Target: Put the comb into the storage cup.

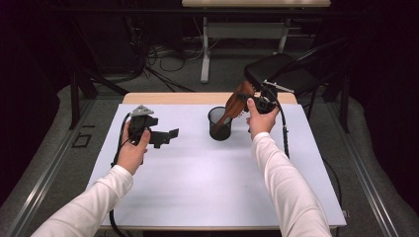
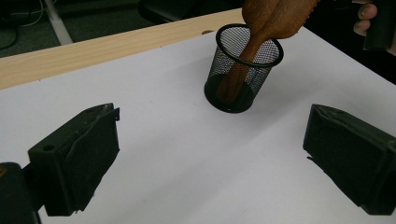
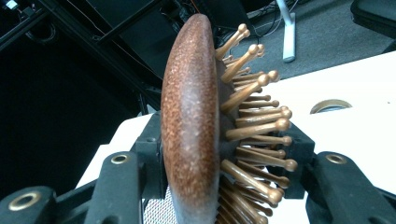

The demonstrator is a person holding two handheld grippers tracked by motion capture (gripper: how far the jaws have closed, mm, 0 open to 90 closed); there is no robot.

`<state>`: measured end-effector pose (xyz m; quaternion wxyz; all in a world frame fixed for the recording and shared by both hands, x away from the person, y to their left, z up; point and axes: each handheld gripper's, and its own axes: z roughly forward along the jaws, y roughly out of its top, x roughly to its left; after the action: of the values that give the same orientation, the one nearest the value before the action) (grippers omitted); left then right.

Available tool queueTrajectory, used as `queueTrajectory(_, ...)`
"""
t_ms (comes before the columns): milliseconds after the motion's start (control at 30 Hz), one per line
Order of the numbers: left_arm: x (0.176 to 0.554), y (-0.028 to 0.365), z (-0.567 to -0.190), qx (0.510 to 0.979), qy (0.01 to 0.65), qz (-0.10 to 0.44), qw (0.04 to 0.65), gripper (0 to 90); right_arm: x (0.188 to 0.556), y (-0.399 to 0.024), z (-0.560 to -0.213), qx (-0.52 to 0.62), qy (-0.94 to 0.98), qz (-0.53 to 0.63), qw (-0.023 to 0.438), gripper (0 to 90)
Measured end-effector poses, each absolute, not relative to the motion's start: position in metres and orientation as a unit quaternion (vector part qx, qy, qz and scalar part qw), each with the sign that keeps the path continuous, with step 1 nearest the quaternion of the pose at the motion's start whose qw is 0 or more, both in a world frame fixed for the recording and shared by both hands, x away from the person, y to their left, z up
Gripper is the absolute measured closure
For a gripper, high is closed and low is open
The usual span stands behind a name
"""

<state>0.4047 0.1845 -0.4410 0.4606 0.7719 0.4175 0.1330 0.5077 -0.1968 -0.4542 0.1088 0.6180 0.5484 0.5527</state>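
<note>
A brown wooden hairbrush (image 1: 232, 106) leans with its handle down inside a black mesh cup (image 1: 220, 124) near the table's back middle. My right gripper (image 1: 252, 101) is shut on the brush head. In the right gripper view the black jaws clamp the head (image 3: 191, 121) from both sides, its wooden pins (image 3: 254, 128) pointing right. The left gripper view shows the cup (image 2: 243, 70) with the brush handle (image 2: 240, 70) inside. My left gripper (image 1: 165, 137) hovers left of the cup, open and empty, with its black fingers (image 2: 77, 156) wide apart over the white surface.
A white sheet (image 1: 197, 173) covers the table, with a wooden strip (image 1: 173, 98) showing along the far edge. A black chair (image 1: 284, 71) stands behind the table at the right. Cables lie on the floor beyond.
</note>
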Motion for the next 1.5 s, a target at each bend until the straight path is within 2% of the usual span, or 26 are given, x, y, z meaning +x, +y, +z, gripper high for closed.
queueTrajectory(1500,0.4052,0.1819,-0.4465,0.774,0.417,0.131,0.457,3.8,0.5063,-0.2043,-0.4630,0.618,0.542,0.562,0.091,43.2)
